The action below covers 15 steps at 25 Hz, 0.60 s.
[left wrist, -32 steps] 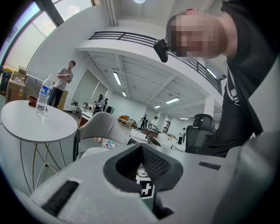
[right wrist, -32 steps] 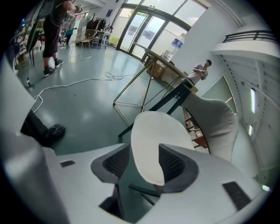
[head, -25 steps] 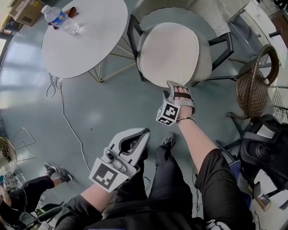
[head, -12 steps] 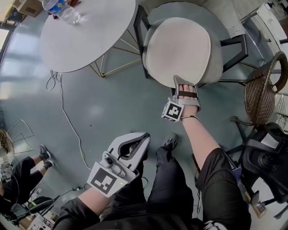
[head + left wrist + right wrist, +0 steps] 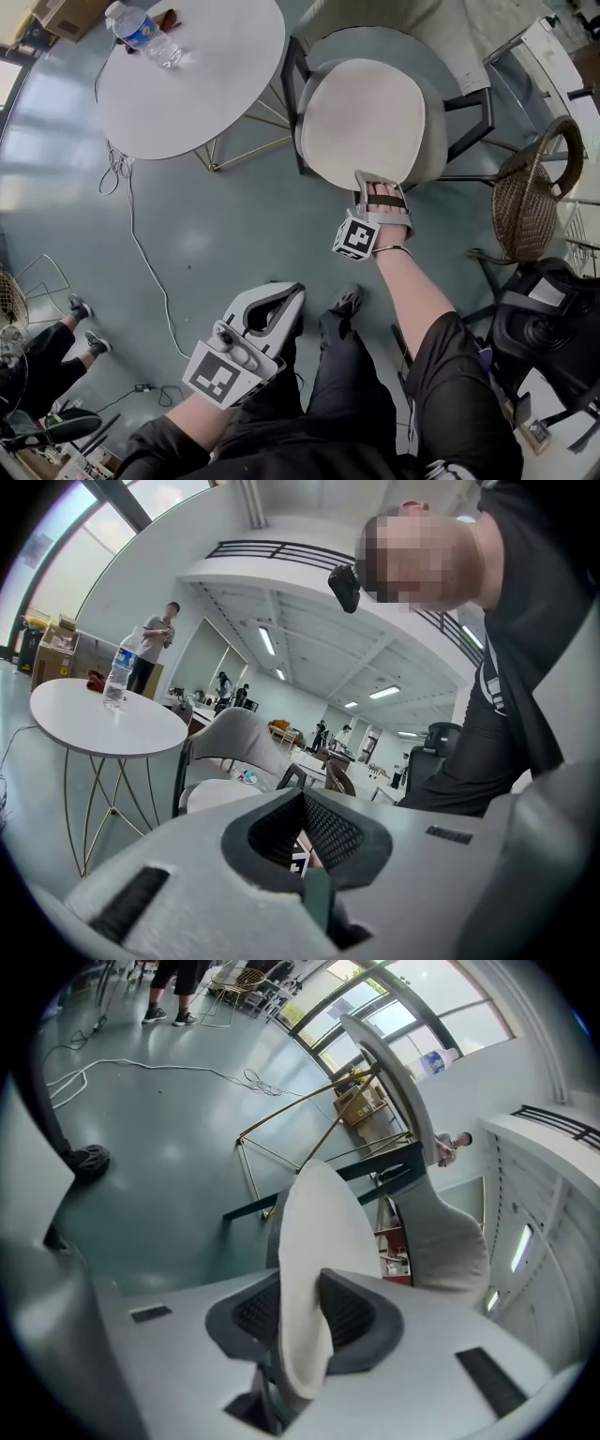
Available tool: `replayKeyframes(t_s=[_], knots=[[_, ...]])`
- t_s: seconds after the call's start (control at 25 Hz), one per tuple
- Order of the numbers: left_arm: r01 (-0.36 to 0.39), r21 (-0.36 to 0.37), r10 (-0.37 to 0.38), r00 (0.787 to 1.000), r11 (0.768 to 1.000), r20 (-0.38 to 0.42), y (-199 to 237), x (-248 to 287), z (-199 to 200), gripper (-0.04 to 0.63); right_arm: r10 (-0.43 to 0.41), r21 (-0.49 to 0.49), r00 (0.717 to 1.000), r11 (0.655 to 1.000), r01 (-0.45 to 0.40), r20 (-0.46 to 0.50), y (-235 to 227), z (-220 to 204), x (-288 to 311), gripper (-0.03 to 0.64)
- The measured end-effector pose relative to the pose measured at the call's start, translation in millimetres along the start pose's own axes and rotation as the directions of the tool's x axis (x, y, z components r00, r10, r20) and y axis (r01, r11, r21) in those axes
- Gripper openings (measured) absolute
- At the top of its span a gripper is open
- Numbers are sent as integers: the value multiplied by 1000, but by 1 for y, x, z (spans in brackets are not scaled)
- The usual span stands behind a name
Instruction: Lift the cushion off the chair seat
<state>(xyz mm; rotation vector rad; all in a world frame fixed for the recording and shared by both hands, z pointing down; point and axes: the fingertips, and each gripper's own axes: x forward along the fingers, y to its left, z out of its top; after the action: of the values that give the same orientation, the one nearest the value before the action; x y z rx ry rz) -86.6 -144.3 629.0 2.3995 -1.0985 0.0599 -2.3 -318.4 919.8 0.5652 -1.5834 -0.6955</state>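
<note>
A cream round cushion (image 5: 366, 117) lies on the seat of a grey chair (image 5: 439, 131) with dark arms. My right gripper (image 5: 364, 180) is at the cushion's near edge, its jaws closing with that edge between them. In the right gripper view the cushion (image 5: 314, 1232) runs edge-on through the right gripper (image 5: 305, 1314), and both dark pads press on it. My left gripper (image 5: 294, 292) hangs low by the person's knee, well away from the chair, with its jaws together and nothing in them. In the left gripper view the left gripper (image 5: 302, 829) points toward the chair.
A round white table (image 5: 197, 94) with a water bottle (image 5: 142, 34) stands left of the chair. A wicker chair (image 5: 532, 187) and a black office chair (image 5: 553, 323) are on the right. A white cable (image 5: 131, 234) trails over the floor, and another person's legs (image 5: 52, 345) show at the far left.
The right gripper's jaws have closed onto the cushion's near edge. The left gripper has stayed in place by the knee.
</note>
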Motion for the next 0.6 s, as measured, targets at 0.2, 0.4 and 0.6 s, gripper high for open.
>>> replayKeyframes(t_s=[0.2, 0.4, 0.6], knots=[[0, -10, 0, 999, 1000, 32, -17, -9, 32, 13, 16, 1, 1000, 1000, -16, -2, -25, -2, -31, 83], [-1, 28, -2, 996, 1000, 91, -32, -21, 77, 12, 32, 26, 999, 999, -32, 5, -52, 0, -75, 71], [15, 54, -21, 994, 998, 111, -54, -34, 122, 12, 50, 101, 998, 993, -54, 34, -90, 4, -128, 60]])
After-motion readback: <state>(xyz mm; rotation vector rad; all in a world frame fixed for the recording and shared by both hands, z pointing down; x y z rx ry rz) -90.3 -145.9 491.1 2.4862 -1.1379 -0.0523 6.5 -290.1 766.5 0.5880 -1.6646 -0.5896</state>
